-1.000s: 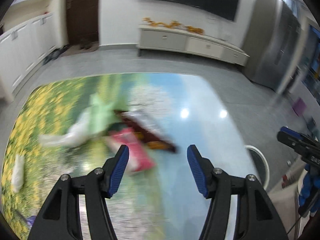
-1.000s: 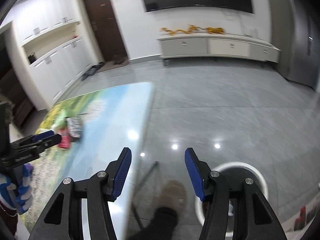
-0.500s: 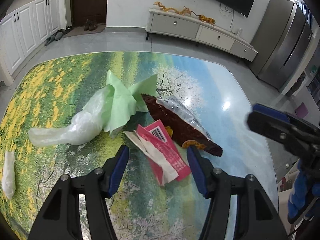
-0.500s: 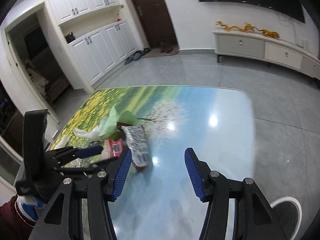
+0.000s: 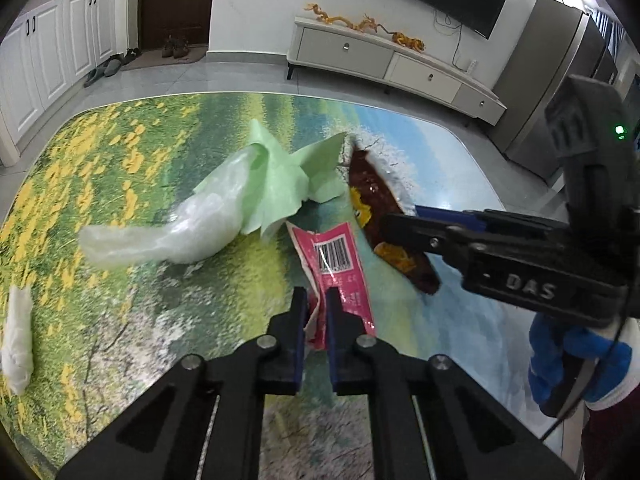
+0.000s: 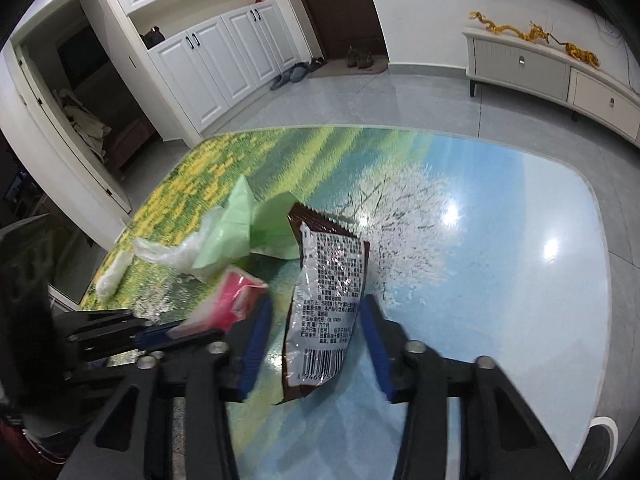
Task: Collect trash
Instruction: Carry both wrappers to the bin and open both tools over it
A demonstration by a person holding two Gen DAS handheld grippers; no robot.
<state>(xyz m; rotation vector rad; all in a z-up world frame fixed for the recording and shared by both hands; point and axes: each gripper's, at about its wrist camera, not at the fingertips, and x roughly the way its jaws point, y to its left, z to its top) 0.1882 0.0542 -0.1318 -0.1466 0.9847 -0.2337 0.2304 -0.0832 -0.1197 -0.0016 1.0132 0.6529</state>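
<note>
While the left gripper (image 5: pixel 316 304) stands pinched tight on the near end of the pink wrapper (image 5: pixel 334 264), the right gripper (image 6: pixel 316 340) is closing, the brown wrapper (image 6: pixel 324 304) between its fingers, untouched.

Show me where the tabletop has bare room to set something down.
The blue stretch of the table right of the brown snack wrapper is bare, as is the flowered strip between the clear plastic bag and the white wad. It is crowded around the green paper and pink wrapper.
</note>
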